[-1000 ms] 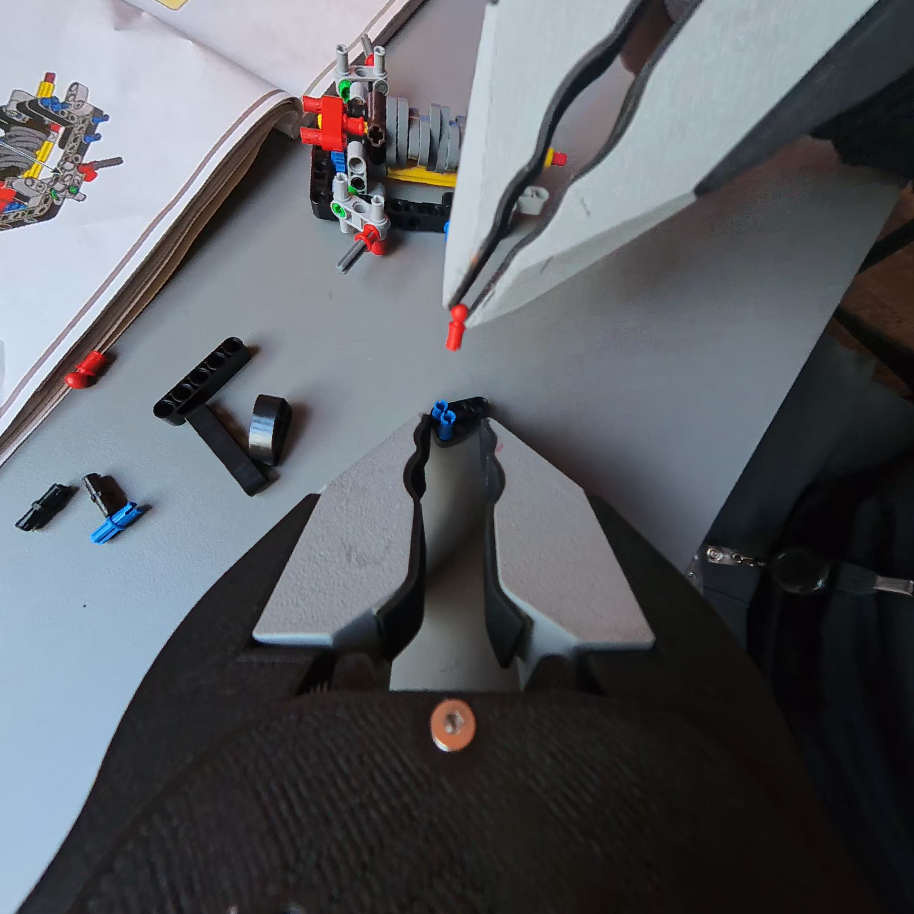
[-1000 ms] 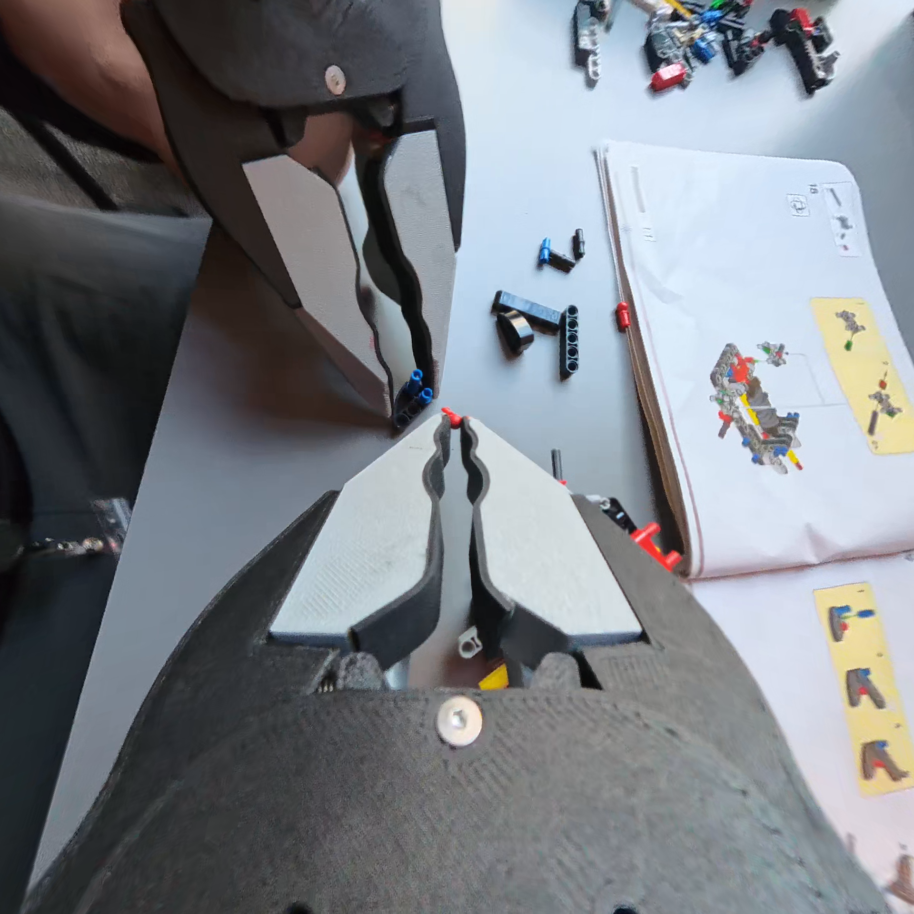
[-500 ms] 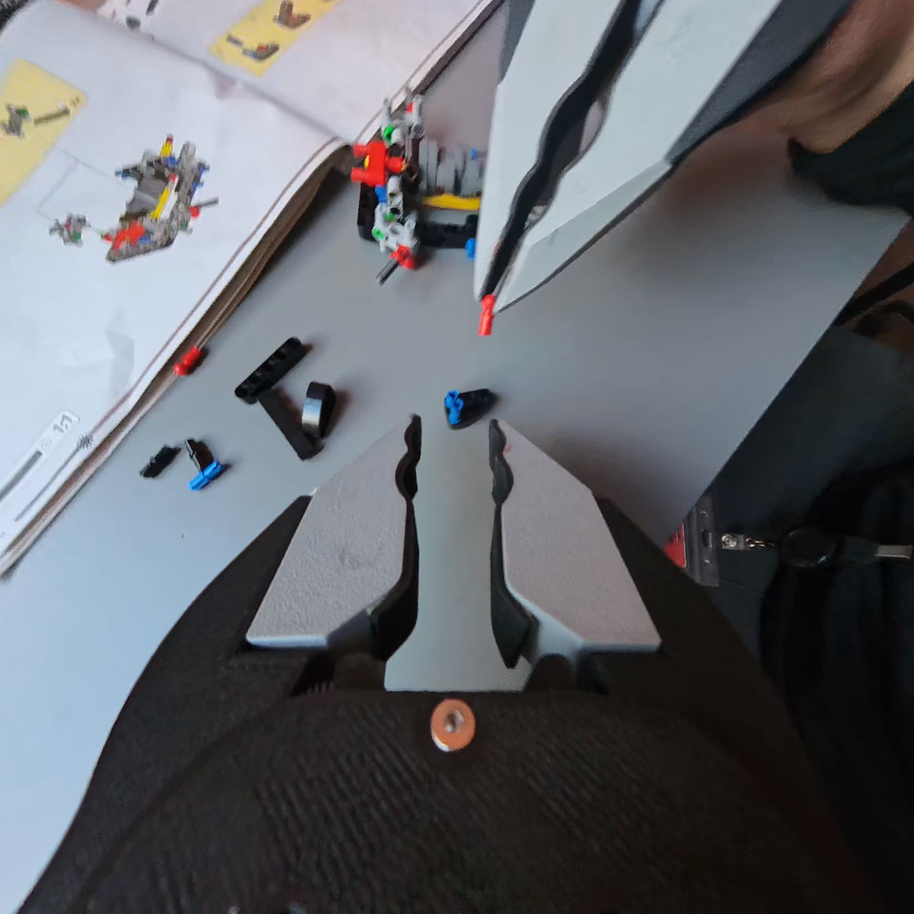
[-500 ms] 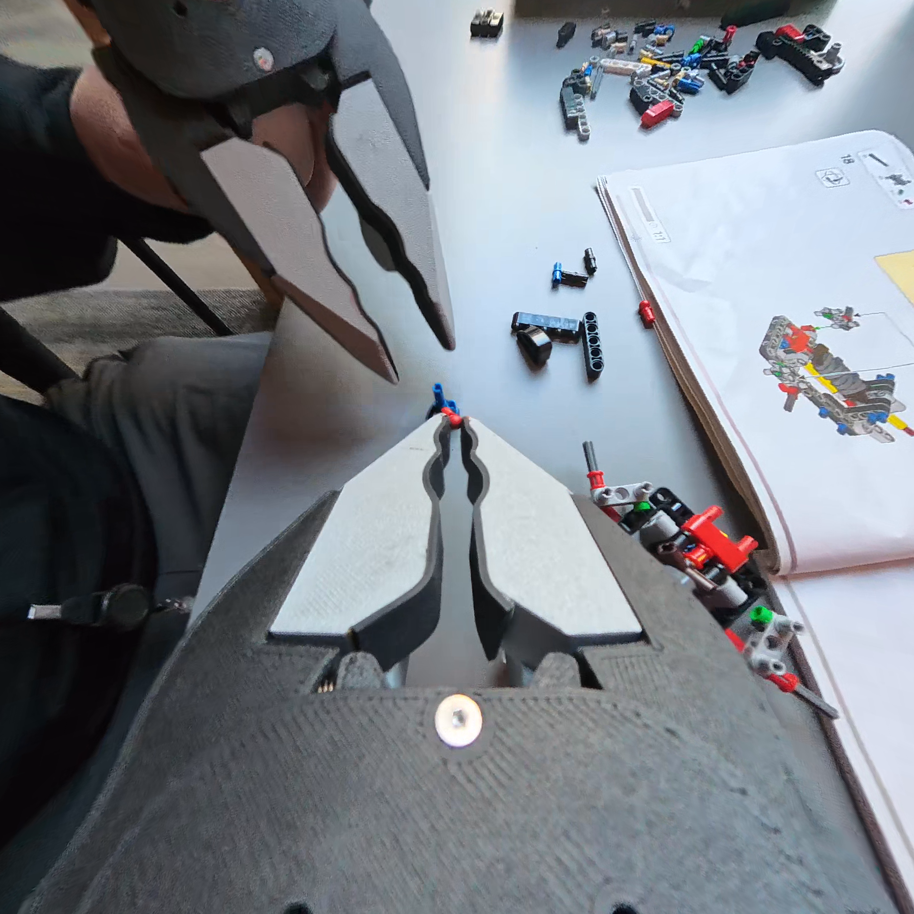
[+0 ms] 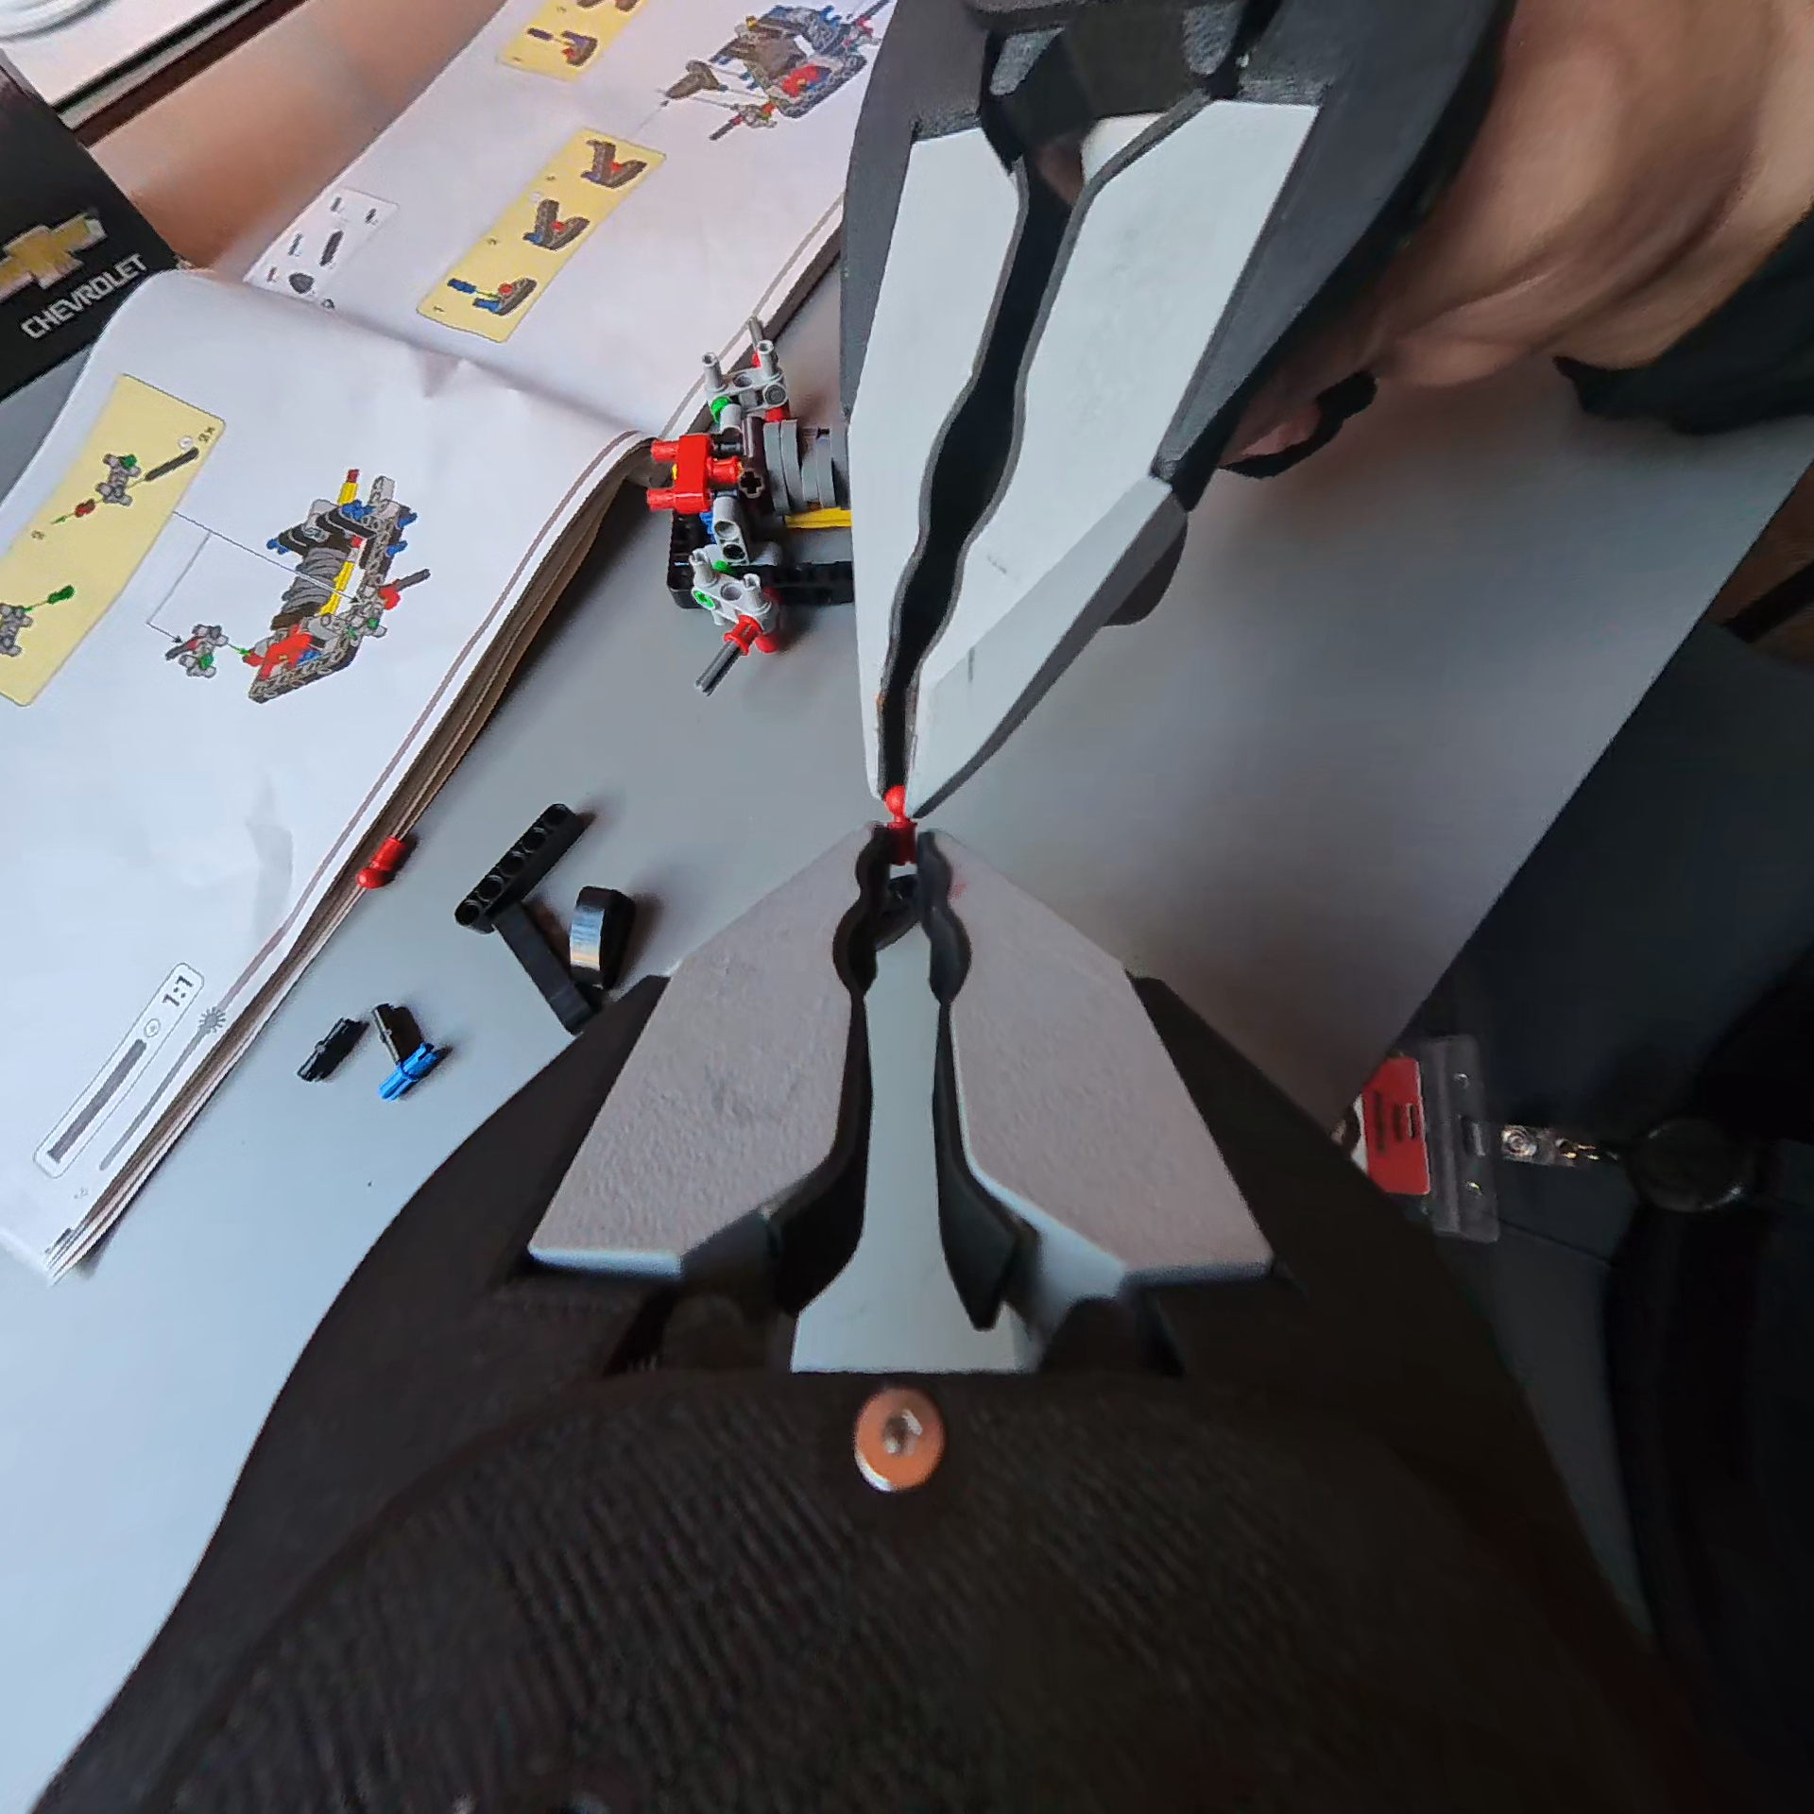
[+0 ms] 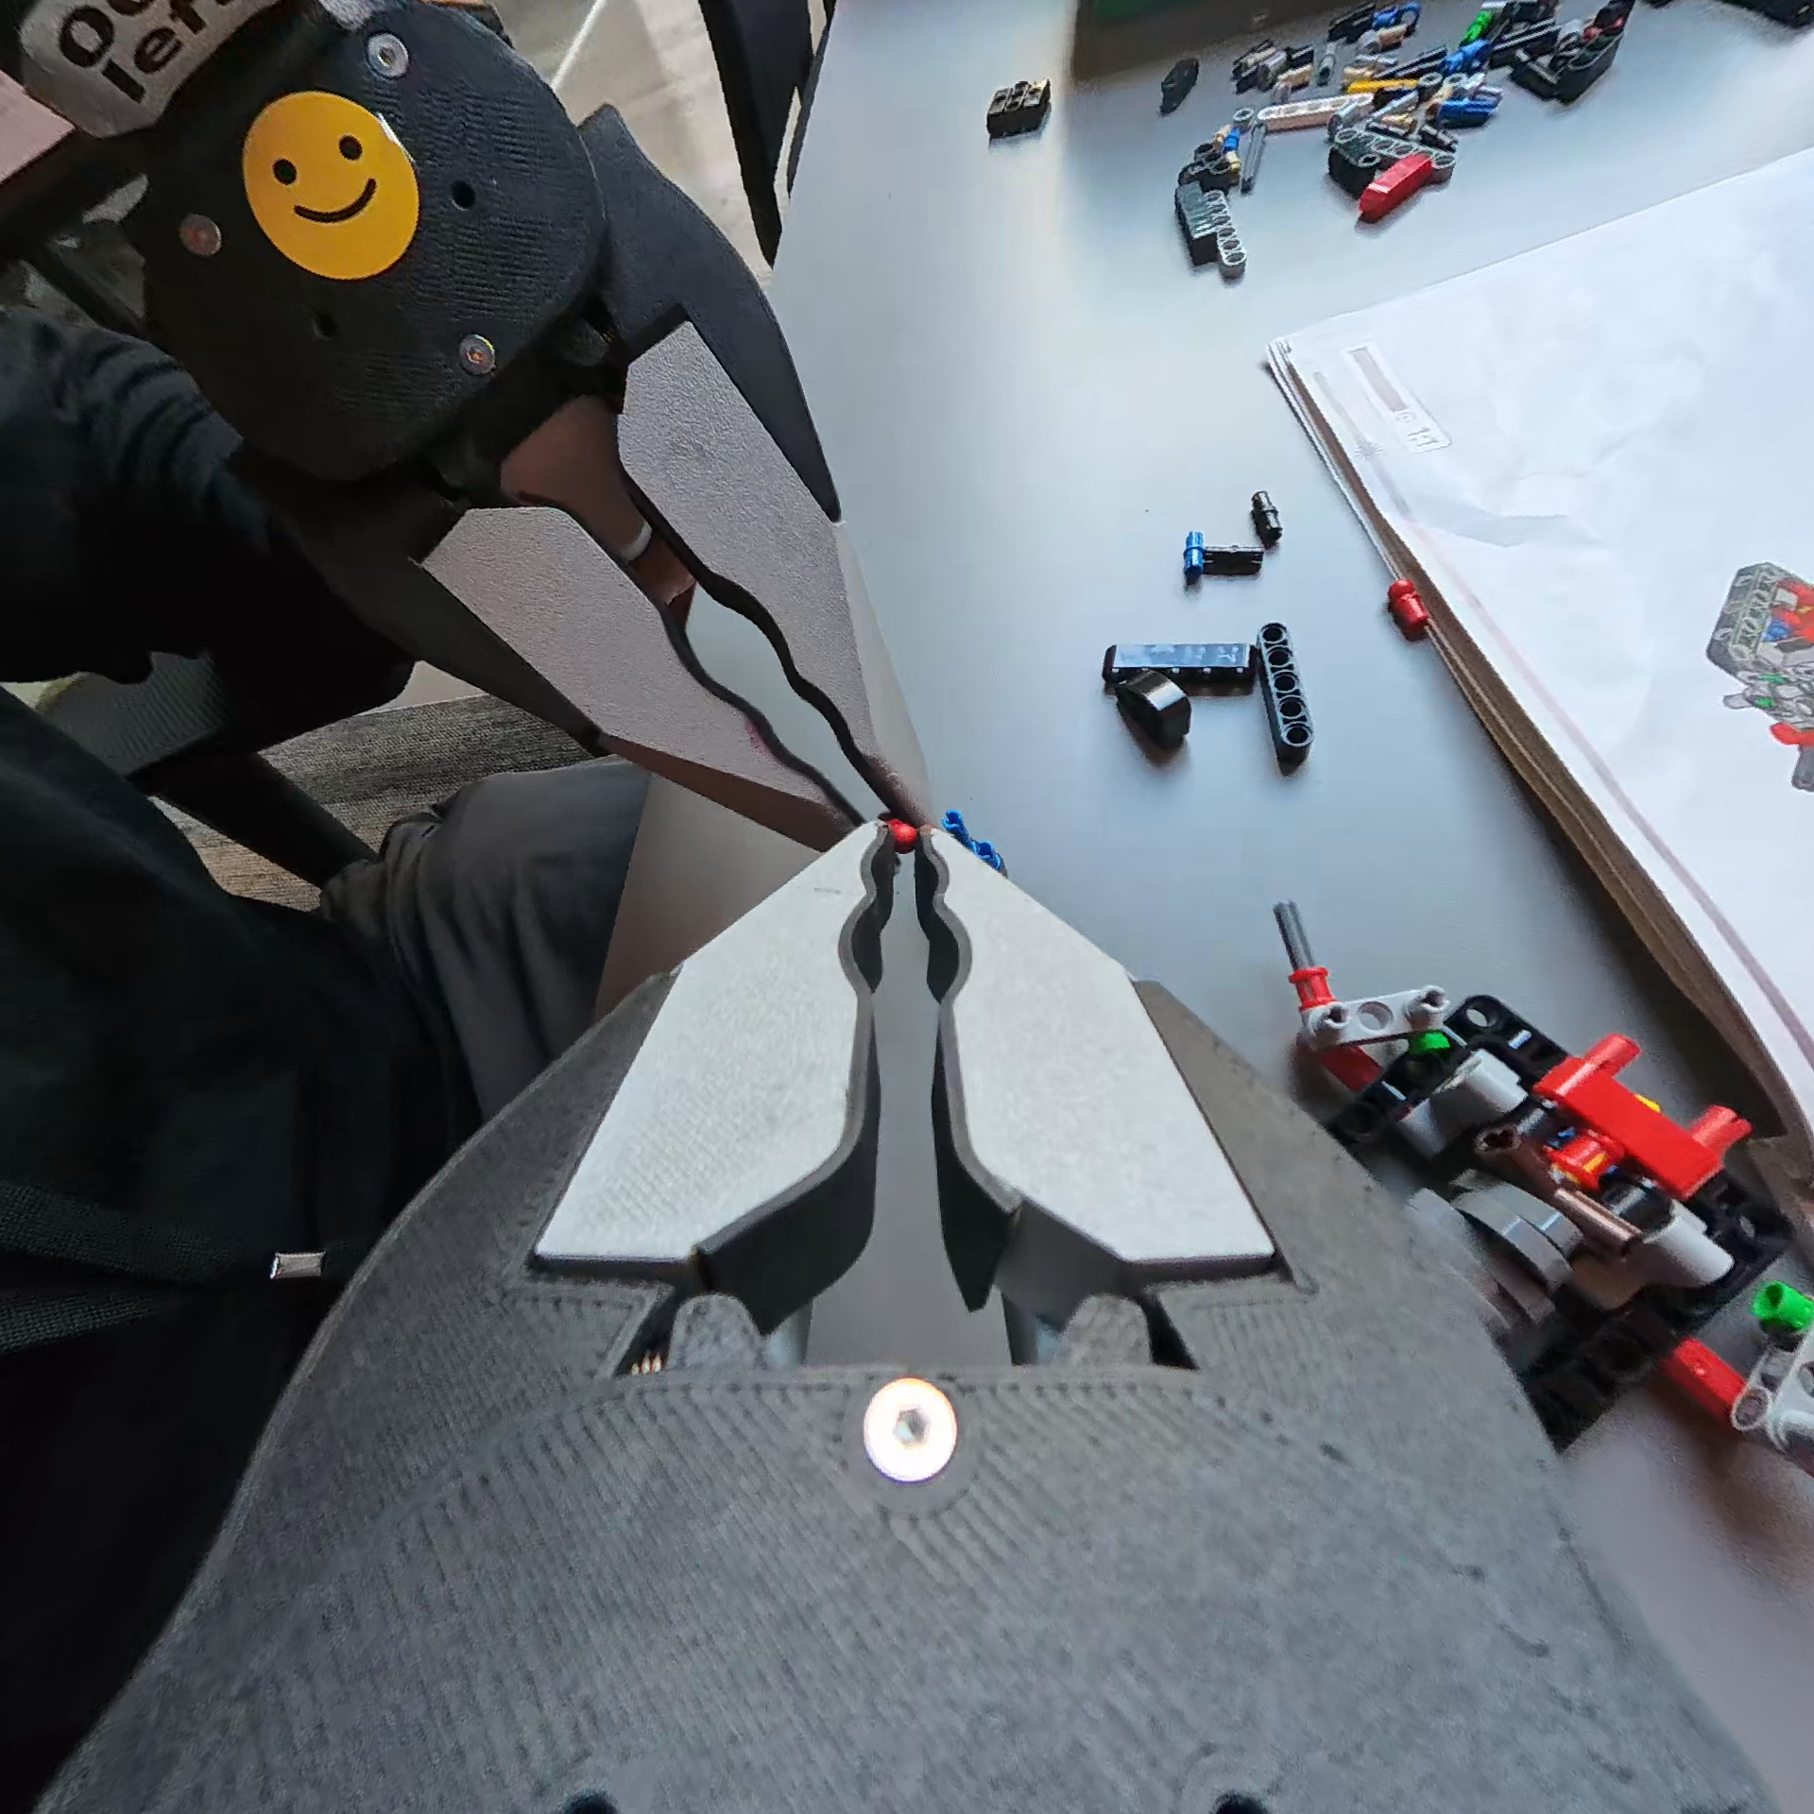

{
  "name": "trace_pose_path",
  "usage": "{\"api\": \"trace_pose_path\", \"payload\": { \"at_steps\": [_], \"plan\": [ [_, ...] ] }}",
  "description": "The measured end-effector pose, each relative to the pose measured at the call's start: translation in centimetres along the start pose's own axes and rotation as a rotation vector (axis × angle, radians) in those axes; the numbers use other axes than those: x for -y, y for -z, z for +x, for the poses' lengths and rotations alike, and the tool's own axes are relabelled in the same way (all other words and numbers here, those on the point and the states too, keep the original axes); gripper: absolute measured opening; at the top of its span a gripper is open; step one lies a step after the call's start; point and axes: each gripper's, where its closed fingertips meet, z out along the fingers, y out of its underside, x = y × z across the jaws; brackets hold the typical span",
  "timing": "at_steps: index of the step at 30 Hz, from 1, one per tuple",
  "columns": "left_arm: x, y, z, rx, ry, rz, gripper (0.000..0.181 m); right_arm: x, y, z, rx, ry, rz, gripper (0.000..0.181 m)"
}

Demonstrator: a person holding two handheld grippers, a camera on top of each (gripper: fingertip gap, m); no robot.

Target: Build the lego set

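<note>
A small red pin is held in the air between both grippers, tip to tip. My right gripper is shut on one end; it comes in from above in the left wrist view. My left gripper has its jaws closed narrowly on the pin's other end; it also shows in the right wrist view. A black piece with blue pins lies on the grey table just beyond the tips, and is partly hidden under my left jaws. The partial build stands by the booklet.
The open instruction booklet covers the table's left side. Loose black beams, a second red pin and small blue and black pins lie beside it. A pile of parts sits far off. The table edge and a person's lap are close. My two grippers' fingertips are within a few centimetres of each other.
My left gripper let go of the black piece with blue pins, which now lies on the table. It then rose and closed on the red pin that my right gripper holds.
</note>
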Motion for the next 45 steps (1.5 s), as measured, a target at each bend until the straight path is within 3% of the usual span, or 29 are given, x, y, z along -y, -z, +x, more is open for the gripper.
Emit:
{"api": "trace_pose_path", "payload": {
  "at_steps": [5,10,16,42,45],
  "plan": [
    [0.1,-0.1,0.2,-0.025,-0.006,0.029,0.002,0.1,0.2,-0.4,0.021,0.057,0.015,0.002],
    [0.7,0.4,2.1,-0.218,-0.008,0.118,0.002,-0.1,1.0,-2.0,0.095,0.25,0.031,0.002],
    [0.2,1.1,3.7,-0.422,0.048,0.107,0.003,-0.4,1.3,-4.0,0.155,0.383,0.02,0.0],
    [0.1,1.7,4.5,-0.501,0.054,0.103,0.002,-0.9,0.8,-4.1,0.119,0.466,-0.013,0.0],
    [0.1,1.7,5.0,-0.532,0.057,0.1,0.002,-0.8,0.8,-4.2,0.119,0.473,-0.006,0.01]
  ]
}}
